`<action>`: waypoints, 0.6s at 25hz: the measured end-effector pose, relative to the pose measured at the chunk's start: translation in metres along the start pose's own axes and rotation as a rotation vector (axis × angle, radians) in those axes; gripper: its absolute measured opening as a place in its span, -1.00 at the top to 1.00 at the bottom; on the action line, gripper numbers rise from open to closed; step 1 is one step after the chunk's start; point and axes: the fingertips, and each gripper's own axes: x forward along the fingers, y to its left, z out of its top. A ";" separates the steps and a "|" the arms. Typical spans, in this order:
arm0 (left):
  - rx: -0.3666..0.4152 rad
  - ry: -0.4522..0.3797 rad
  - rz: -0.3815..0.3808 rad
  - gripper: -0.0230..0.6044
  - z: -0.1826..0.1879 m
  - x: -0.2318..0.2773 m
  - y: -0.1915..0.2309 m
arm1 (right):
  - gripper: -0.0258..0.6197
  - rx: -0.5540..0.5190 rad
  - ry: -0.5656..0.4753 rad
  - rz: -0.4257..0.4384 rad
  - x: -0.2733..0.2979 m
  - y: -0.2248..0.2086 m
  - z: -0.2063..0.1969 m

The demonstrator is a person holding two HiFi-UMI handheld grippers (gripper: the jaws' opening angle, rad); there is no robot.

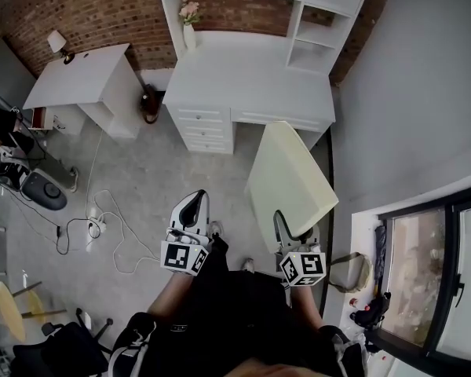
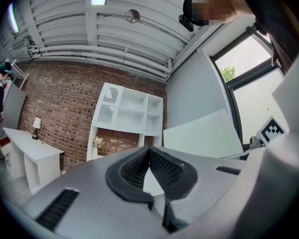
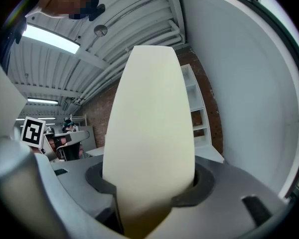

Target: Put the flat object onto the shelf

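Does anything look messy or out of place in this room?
A white cable lies in loose loops across the floor on the left, which looks untidy. The cream panel is tilted in mid-air, but only because the right gripper holds it.

Right gripper (image 3: 150, 187) clamps a cream flat board (image 3: 149, 118).

Brick wall (image 1: 86, 10) across top left. Sm. white table (image 1: 86, 77) upper left w/ lamp (image 1: 57, 44) at its back corner. Vase w/ flowers (image 1: 189, 23) top centre. Loose cables (image 1: 122, 238) on grey floor (image 1: 141, 171), left of centre. Window (image 1: 432, 273) lower right, bag (image 1: 353, 272) just beside it. Yellow round table (image 1: 8, 309) lower left.
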 end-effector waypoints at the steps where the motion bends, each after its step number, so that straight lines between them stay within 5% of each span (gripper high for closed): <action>1: -0.001 -0.002 -0.004 0.90 -0.001 0.010 0.010 | 0.06 -0.004 0.004 -0.004 0.013 0.000 0.001; 15: -0.037 -0.009 -0.076 0.90 0.003 0.149 0.159 | 0.06 -0.034 -0.040 -0.087 0.199 0.018 0.047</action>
